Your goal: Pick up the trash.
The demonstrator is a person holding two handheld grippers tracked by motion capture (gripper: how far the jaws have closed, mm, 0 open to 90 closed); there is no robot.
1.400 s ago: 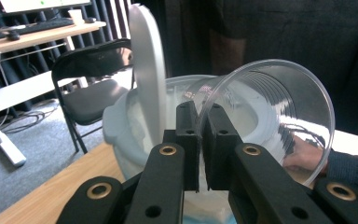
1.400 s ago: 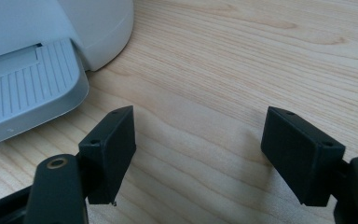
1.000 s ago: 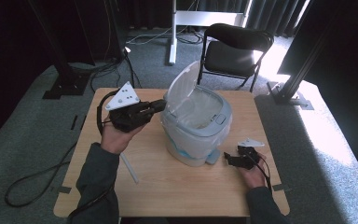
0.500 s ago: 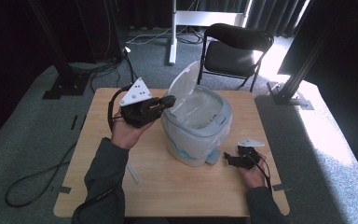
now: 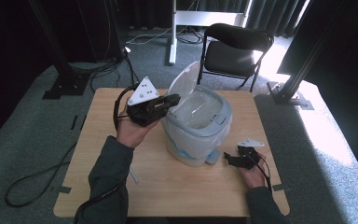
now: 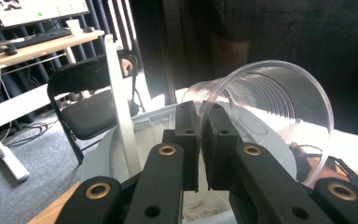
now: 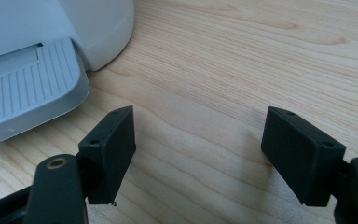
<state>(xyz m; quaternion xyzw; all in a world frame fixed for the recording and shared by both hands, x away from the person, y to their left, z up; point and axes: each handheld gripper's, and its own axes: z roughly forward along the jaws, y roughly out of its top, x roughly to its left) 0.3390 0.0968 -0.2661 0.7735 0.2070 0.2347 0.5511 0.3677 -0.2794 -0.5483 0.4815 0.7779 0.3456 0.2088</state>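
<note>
A pale grey pedal bin (image 5: pixel 198 128) stands mid-table with its white lid (image 5: pixel 184 81) raised and a clear liner inside. My left gripper (image 5: pixel 173 99) hovers at the bin's left rim, just in front of the lid. In the left gripper view its jaws (image 6: pixel 204 112) are shut on the rim of a clear plastic cup (image 6: pixel 279 107), which lies sideways over the bin's opening (image 6: pixel 100 154). My right gripper (image 5: pixel 227 158) rests low on the table beside the bin's foot pedal (image 5: pixel 212 159). Its jaws (image 7: pixel 200 149) stand open over bare wood, with the ribbed pedal (image 7: pixel 23 93) just to their left.
The wooden table (image 5: pixel 107 112) has a thin white stick (image 5: pixel 134 175) lying near its front left. A black folding chair (image 5: pixel 235 46) and a white stand (image 5: pixel 172 32) stand behind the table. Cables trail over the grey floor at left (image 5: pixel 32 182).
My left gripper has carried the cup to the right, from beside the bin to over its rim. The right gripper has stayed put.
</note>
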